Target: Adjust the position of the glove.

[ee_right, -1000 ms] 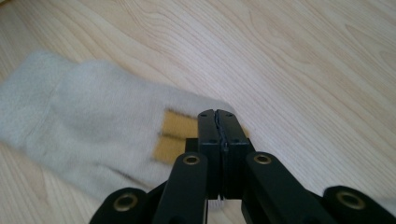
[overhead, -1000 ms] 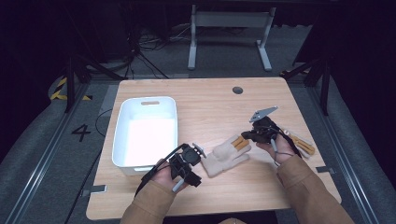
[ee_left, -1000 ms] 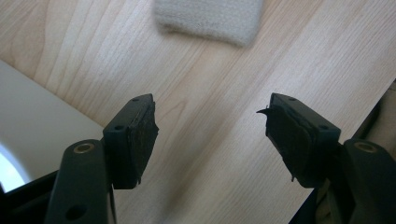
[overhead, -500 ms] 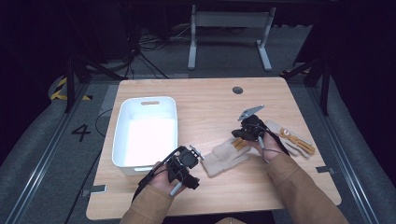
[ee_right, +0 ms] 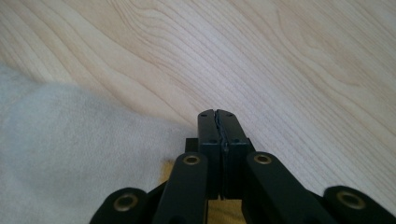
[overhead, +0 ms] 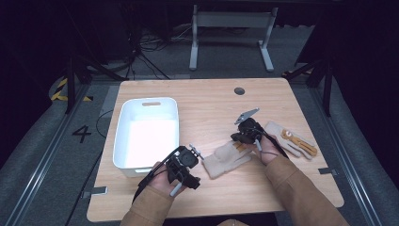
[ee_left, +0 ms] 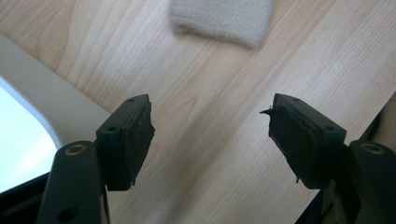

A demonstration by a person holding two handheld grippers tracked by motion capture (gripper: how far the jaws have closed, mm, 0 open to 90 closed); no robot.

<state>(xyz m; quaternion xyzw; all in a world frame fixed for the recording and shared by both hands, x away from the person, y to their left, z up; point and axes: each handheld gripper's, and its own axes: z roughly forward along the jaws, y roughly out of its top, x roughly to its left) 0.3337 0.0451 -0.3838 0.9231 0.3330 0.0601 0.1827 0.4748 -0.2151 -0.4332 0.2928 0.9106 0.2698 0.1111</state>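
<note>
The right claw (overhead: 239, 137), pressed together, sits at one glove's (overhead: 226, 157) fingers; the left claw (ee_left: 210, 135) gapes, holding nothing. Two gloves (the second (overhead: 291, 140) well right), one white bin (overhead: 123, 141) at the surface's (overhead: 207, 94) left; bare wood beyond.

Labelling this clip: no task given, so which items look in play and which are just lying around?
Likely in play, judged from where the hand-held grippers sit:
- near glove, between both grippers
- left hand-held gripper, open, short of the glove's cuff
- right hand-held gripper, shut, at the glove's edge; no cloth visibly pinched
- white bin, possibly the destination

Lying about:
- second glove, right of the right gripper
- table
</note>
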